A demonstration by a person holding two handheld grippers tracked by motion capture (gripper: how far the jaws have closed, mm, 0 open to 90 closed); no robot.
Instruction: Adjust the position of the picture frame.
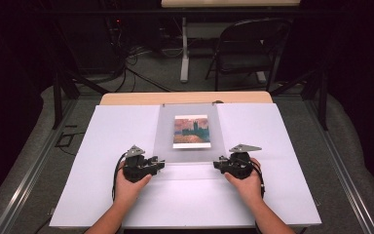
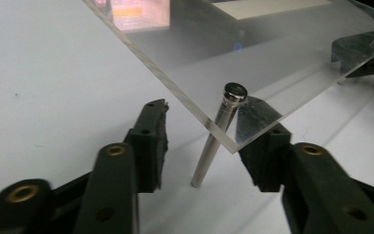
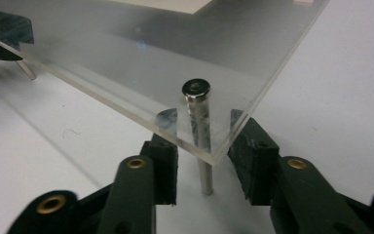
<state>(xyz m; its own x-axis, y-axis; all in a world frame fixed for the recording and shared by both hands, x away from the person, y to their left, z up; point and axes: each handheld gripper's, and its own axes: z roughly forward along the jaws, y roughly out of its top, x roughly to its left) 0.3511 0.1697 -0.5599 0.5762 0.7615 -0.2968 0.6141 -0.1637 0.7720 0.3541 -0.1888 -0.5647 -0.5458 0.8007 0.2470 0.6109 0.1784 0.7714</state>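
Your left gripper (image 2: 202, 146) stands with its jaws apart, one on each side of a metal standoff pin (image 2: 214, 141), and neither pad touches it. Your right gripper (image 3: 202, 156) is the same: jaws spread, straddling its own pin (image 3: 200, 139) without pressing on it. Each pin passes through a near corner of the clear acrylic sheet (image 1: 187, 134) and holds that corner up off the white board (image 1: 102, 146).

In the high view the left gripper (image 1: 161, 165) sits at about 8 o'clock from the sheet's centre and the right gripper (image 1: 217, 165) at about 4 o'clock, both pointing inward at the near corners. Under the sheet, toward 12 o'clock from your hands, lies a small painted picture (image 1: 191, 131).

This looks like the step of setting or letting go of the two front supports. Your next move probably calls for drawing both hands straight back toward 6 o'clock, level and together, so no pad clips a pin. The left pin leans, so it may tip with a light knock.

Around you: the wooden table edge (image 1: 126, 99) past the board at 12 o'clock, and a folding chair (image 1: 248, 48) well beyond at 1 o'clock. Nothing stands behind your hands.
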